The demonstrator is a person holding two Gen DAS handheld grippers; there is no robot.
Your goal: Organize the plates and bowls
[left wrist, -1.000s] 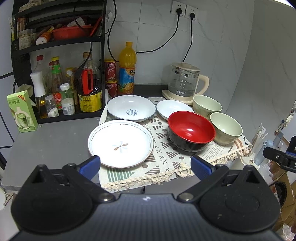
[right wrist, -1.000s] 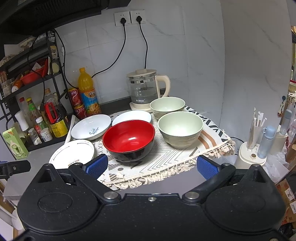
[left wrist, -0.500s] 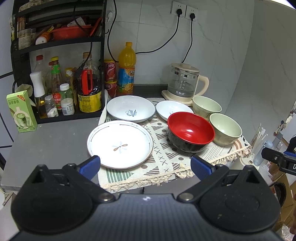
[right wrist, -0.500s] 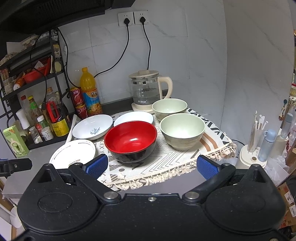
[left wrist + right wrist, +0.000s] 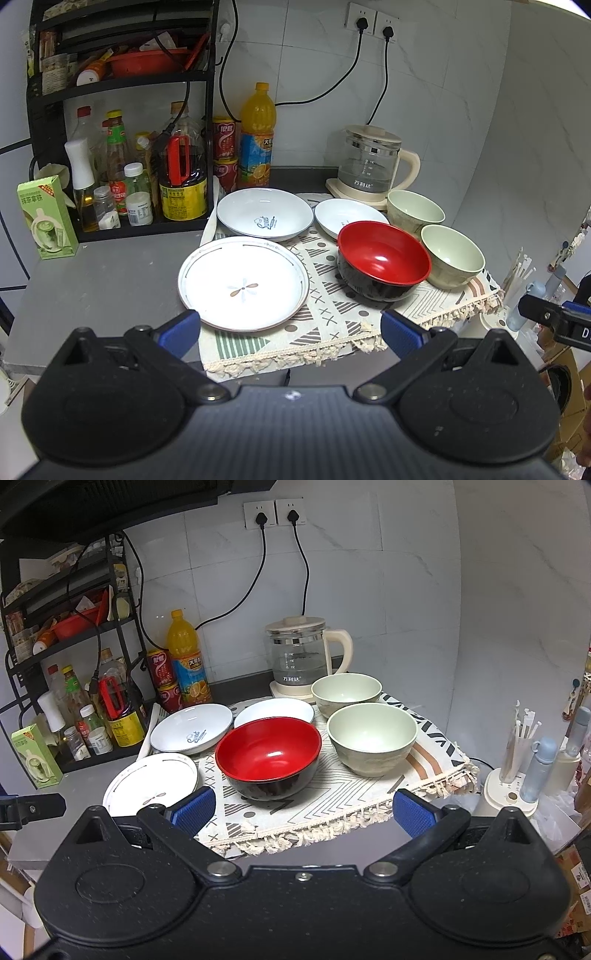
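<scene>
Six pieces of crockery sit on the patterned cloth (image 5: 332,325) that covers the near corner of the desk (image 5: 96,280), and neither of your tools has touched one yet. Take the red bowl (image 5: 267,755) as your landmark. Your right gripper (image 5: 302,812) hangs straight in front of it, fingers spread wide and empty, the bowl lying dead ahead between the two blue pads and a little beyond their tips. Behind and to the right of the red bowl stand two green bowls, the nearer one (image 5: 371,738) just beside it and the farther one (image 5: 346,692) close to the kettle (image 5: 303,657).

Your left gripper (image 5: 290,330) is also wide and holding nothing. From it, the flat plate (image 5: 243,282) to the left of the red bowl lies directly ahead, its near rim close to the left finger. Behind that plate is the deep plate with blue lettering (image 5: 264,213), and the small white plate (image 5: 349,216) sits behind the red bowl, partly hidden by it.

So judge it this way: the left side is nearer the plates, the right side nearer the bowls. Round rims give no long axis, so approach from the near edge and pinch a rim.
</scene>
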